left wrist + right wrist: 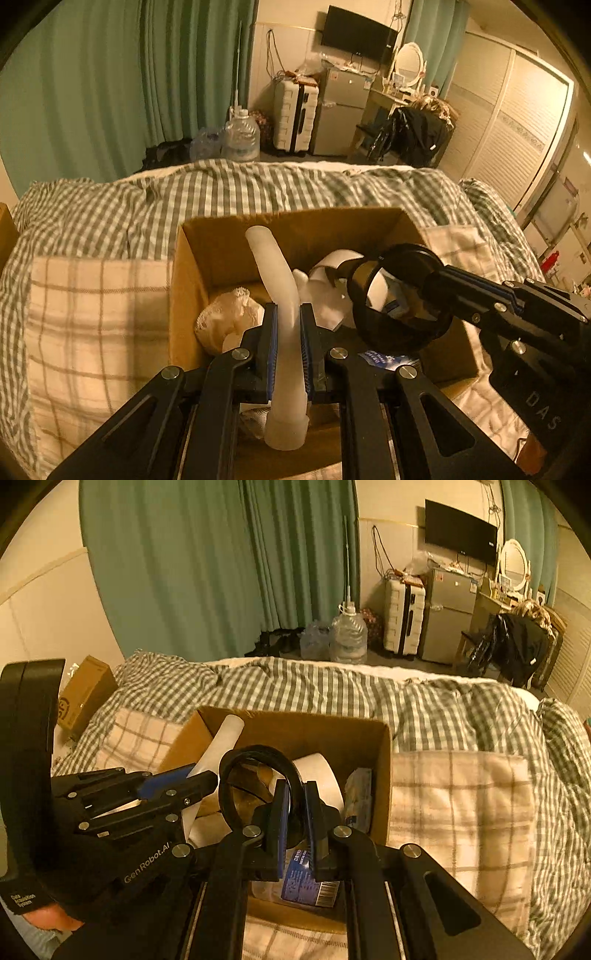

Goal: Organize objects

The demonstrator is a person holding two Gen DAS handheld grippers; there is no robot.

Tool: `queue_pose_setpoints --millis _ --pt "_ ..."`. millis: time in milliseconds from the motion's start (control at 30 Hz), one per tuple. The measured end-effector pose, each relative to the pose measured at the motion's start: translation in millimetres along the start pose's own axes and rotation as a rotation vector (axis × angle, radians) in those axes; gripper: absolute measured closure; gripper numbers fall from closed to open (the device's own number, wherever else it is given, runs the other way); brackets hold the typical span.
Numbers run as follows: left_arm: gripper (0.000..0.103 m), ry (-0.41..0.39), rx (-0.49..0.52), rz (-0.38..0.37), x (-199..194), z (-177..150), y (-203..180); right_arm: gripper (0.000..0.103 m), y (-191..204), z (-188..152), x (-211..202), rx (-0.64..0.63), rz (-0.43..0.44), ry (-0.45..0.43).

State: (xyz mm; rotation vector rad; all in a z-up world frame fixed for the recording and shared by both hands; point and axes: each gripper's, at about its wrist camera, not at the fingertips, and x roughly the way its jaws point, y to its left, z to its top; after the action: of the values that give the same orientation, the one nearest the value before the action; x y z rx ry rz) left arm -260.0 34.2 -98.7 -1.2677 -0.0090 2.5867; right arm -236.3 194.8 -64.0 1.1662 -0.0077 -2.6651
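Observation:
An open cardboard box [236, 243] sits on the bed; it also shows in the right wrist view [332, 734]. My left gripper [289, 314] is shut on a white bent tube [275, 273] and holds it over the box; the tube also shows in the right wrist view [221, 746]. My right gripper [295, 792] is shut on a black ring [236, 775] above the box; the ring also shows in the left wrist view [397, 336]. Inside the box lie a white tape roll [321, 775], a crumpled cloth [225, 314] and a blue-labelled packet [306, 878].
The box rests on a beige plaid towel [461, 812] over a green checked duvet [221, 188]. Another cardboard box [85, 694] lies at the bed's left edge. Water jugs [242, 138], a white suitcase [295, 114] and a small fridge [341, 110] stand beyond the bed.

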Motion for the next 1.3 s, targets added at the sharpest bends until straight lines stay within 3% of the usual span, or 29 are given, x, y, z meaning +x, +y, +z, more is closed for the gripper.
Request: queue_pose_setpoints --millis 233,300,333,367,433,533,667,933,1133,1300 --pt "0.082 0.021 0.007 0.009 1.6 -5.2 -5.5 0.091 -11.8 -4.4 3.0 0.050 0.018 0.008" --pt "0.075 0.021 0.010 0.010 -2.9 -4.5 -6.3 0.072 -12.5 -2.7 -2.6 0.050 0.021 -0.001" --pt "0.062 0.010 0.014 0.016 -7.9 -4.1 -7.3 0.055 -12.4 -2.0 -6.7 0.052 0.013 -0.012" --pt "0.043 -0.002 0.016 0.025 -12.1 -3.5 -8.2 0.046 -13.1 -1.3 -12.2 0.057 0.005 -0.027" --pt "0.034 -0.040 0.015 0.046 -25.5 -1.7 -10.8 0.044 -13.8 1.3 -22.3 0.067 0.001 -0.042" --pt "0.032 -0.069 0.012 0.049 -48.1 3.6 -12.5 0.031 -16.5 5.2 -39.8 0.073 -0.033 -0.059" --pt "0.019 -0.142 0.005 0.085 -88.6 10.3 -12.9 0.020 -22.1 10.3 -75.9 0.099 -0.069 -0.105" --pt "0.000 -0.311 0.006 0.121 -176.9 12.5 -24.3 0.000 -20.7 14.5 -163.2 0.103 -0.138 -0.275" --pt "0.000 -0.429 0.011 0.151 -224.1 -0.8 -32.9 0.000 -15.7 5.5 -210.9 0.082 -0.165 -0.357" --pt "0.000 -0.481 -0.007 0.158 -234.8 -13.7 -38.2 0.000 -11.6 -7.4 -223.0 0.065 -0.187 -0.381"
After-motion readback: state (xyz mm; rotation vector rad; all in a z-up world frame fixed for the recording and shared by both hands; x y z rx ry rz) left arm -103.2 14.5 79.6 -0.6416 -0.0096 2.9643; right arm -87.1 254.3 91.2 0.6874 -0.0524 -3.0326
